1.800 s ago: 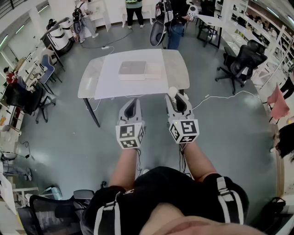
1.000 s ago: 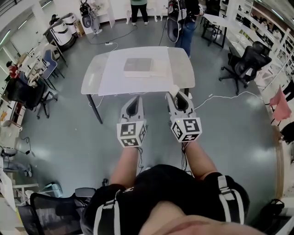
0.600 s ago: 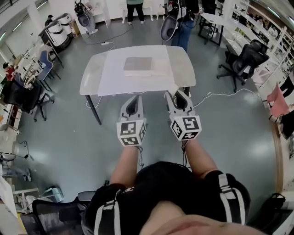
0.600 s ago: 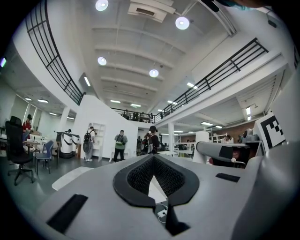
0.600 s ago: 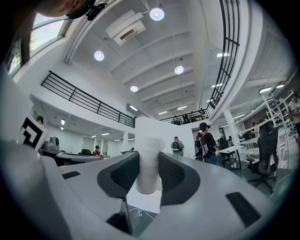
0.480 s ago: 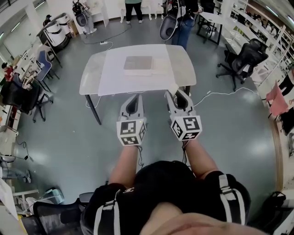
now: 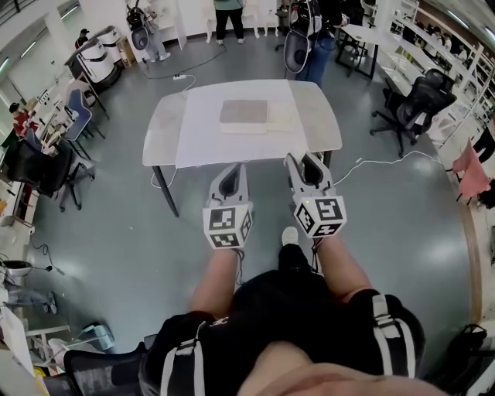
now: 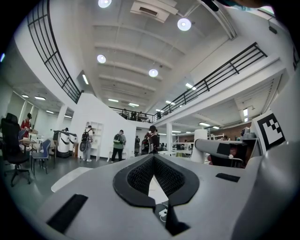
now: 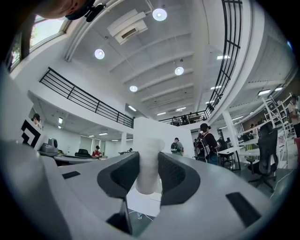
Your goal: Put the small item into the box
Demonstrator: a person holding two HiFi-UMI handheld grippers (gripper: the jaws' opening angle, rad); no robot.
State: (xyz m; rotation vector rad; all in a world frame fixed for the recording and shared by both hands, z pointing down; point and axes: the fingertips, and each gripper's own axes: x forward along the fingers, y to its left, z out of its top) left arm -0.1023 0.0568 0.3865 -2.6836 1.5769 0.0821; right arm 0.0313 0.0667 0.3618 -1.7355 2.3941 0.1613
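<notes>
- Between the jaws of the right gripper (image 9: 148,157) there's the small item (image 9: 150,180), a white roundish stub. It stands upright with both pads pressed against its sides, so it's grasped and up in the air, not on the desk.
- From the head view, that right gripper (image 7: 300,160) is at about the near edge of the desk (image 7: 317,116), toward the near right corner.
- The left gripper (image 8: 153,157) is just beside it. Its jaws are clenched tip to tip with nothing in them.
- From the head view, the left gripper (image 7: 232,170) also points at the near edge, roughly mid-way along it.
- The box (image 7: 244,113) is a flat grey square around the middle of the desk, well apart from both grippers. A paler flat piece (image 7: 282,117) sits right against its right side; can't tell what that is.
- Both lie on a white sheet (image 7: 209,131) running from the far edge to the near edge.
- Past the far edge a few people (image 7: 227,17) are standing around, and off the right edge there's a black office chair (image 7: 410,108) on the grey floor (image 7: 116,232).
</notes>
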